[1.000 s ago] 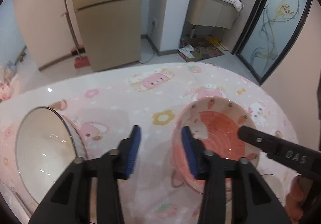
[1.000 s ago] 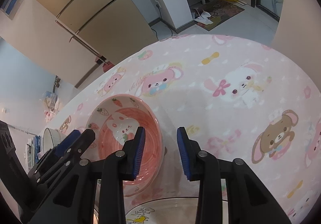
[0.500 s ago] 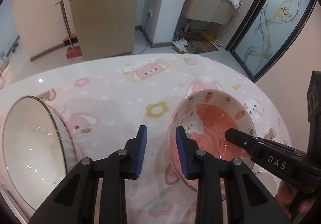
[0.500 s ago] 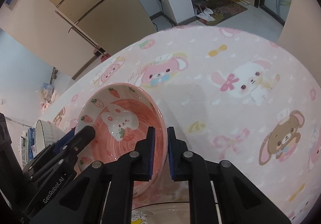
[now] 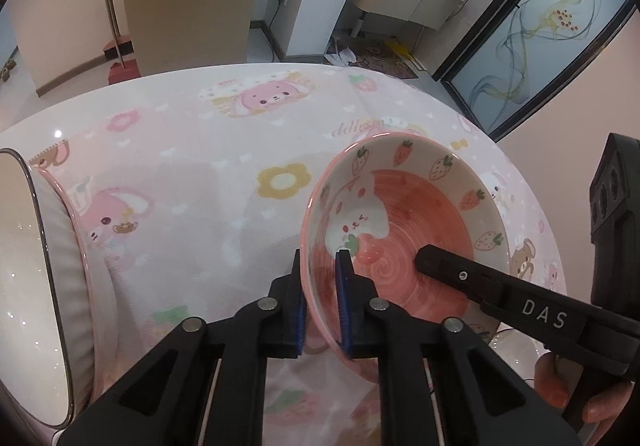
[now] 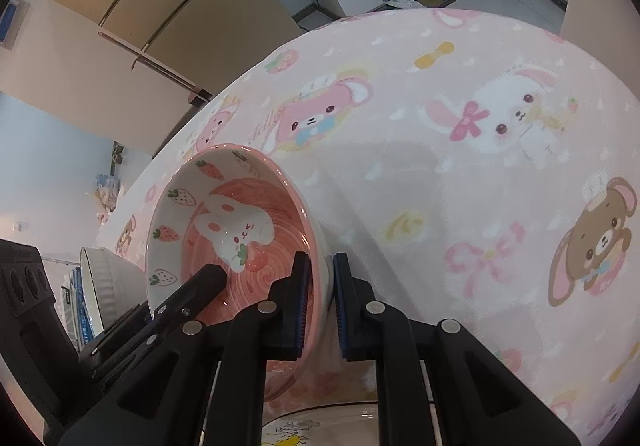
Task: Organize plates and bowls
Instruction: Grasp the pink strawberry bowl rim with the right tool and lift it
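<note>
While the pink bowl [image 5: 404,230] sits on the cartoon-print tablecloth [image 5: 192,182], each tool pinches a facing side of its rim. The left gripper [image 5: 320,302] clamps the left wall and the right gripper [image 6: 320,302] the right wall, one pad inside, one outside. With the bowl held between them, neither hand is nearer, so lifting likely needs both rising together.

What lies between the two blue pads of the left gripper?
The near rim wall of the pink strawberry bowl sits between the left gripper's pads, one pad outside, one inside; the left wrist view shows it.

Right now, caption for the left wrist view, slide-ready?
Left gripper closing on the pink rabbit bowl rim; right gripper clamps the opposite side.
</note>
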The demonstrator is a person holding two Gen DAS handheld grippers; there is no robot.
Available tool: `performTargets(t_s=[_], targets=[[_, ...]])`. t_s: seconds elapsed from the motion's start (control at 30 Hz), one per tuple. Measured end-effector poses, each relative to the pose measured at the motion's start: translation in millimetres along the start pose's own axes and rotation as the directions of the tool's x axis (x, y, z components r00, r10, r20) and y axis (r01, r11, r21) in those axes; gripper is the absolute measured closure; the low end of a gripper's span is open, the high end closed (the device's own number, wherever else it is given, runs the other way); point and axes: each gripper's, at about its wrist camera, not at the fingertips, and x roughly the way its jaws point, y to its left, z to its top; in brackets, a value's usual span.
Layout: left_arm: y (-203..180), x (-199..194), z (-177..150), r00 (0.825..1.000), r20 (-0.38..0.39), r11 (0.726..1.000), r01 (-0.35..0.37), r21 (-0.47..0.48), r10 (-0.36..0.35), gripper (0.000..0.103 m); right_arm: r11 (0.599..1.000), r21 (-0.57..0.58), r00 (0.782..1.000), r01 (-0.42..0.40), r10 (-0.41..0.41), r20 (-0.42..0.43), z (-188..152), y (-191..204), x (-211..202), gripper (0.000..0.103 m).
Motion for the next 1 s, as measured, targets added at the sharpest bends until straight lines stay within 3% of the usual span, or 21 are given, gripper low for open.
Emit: performTargets(t_s=[0.13, 0.5, 1.0], targets=[[-1, -3, -3, 1.000, -0.001, 1.000, -0.012, -0.002, 0.012, 0.093, 0.999, -0.032, 1.000, 0.023, -0.023, 0.005, -1, 7, -2, 0.090], [-2, -29, 0, 0.999, 0.054, 1.000, 0.009, -0.006, -0.009, 0.093, 0.998, -0.060, 0.999, -0.009, 0.012, 0.045, -1, 13, -28, 0.090], [-7, -89, -6, 0.984, 0.178, 1.000, 0.009, 0.007, -0.010, 0.093, 0.987, -0.127, 0.985, -0.094, 0.110, 0.130, -15, 35, -84, 0.088]])
